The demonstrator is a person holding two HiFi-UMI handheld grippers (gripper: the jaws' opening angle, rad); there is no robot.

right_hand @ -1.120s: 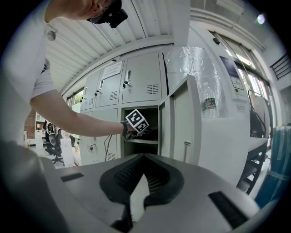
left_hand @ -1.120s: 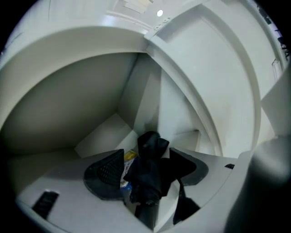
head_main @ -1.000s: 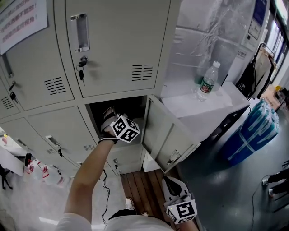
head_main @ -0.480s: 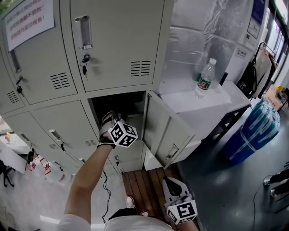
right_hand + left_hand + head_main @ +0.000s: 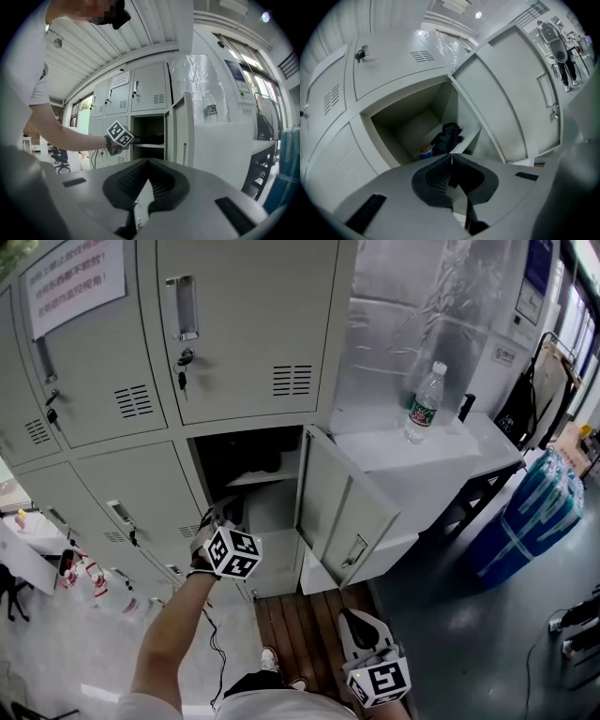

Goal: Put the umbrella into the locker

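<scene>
The black folded umbrella (image 5: 447, 137) lies on the shelf inside the open locker (image 5: 246, 457), also visible as a dark shape (image 5: 153, 139) in the right gripper view. My left gripper (image 5: 219, 517) is outside the locker, just below and in front of its opening. Its jaws have just been closing and its tips (image 5: 451, 155) now meet with nothing between them. My right gripper (image 5: 353, 622) hangs low near the floor, well away from the locker, and is shut (image 5: 149, 161) and empty.
The locker door (image 5: 343, 514) swings out to the right. A water bottle (image 5: 424, 402) stands on a white table (image 5: 469, 448) beside the lockers. A blue drum (image 5: 531, 514) is at the right. Keys (image 5: 185, 362) hang in the locker above. A person's shoe (image 5: 269, 664) is on the floor.
My left gripper has drawn back out of the locker, down and to the left, leaving the umbrella on the shelf. The right gripper has barely moved.
</scene>
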